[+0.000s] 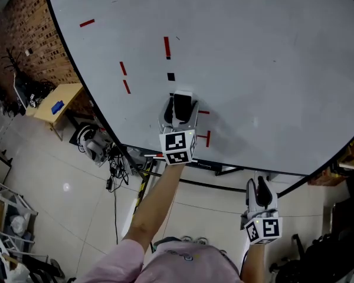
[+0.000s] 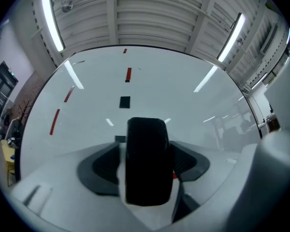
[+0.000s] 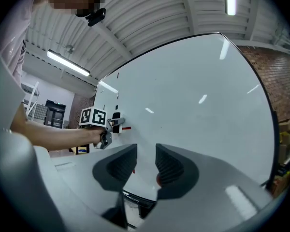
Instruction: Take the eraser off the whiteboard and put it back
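The black eraser (image 1: 181, 106) lies against the large whiteboard (image 1: 265, 52), just above a short red mark. My left gripper (image 1: 181, 101) reaches up to the board with its two fingers on either side of the eraser. In the left gripper view the eraser (image 2: 146, 161) stands upright between the dark pads (image 2: 99, 166). A thin gap shows on each side, so the jaws are open around it. My right gripper (image 1: 261, 186) hangs lower, below the board's bottom edge. Its pads (image 3: 171, 168) stand slightly apart with nothing between them.
Red dashes (image 1: 167, 47) and a small black square (image 1: 170, 76) mark the board above the eraser. A wooden table (image 1: 58, 102) stands by the brick wall (image 1: 23, 34) at left. Cables and gear (image 1: 97, 146) lie on the floor under the board's lower left edge.
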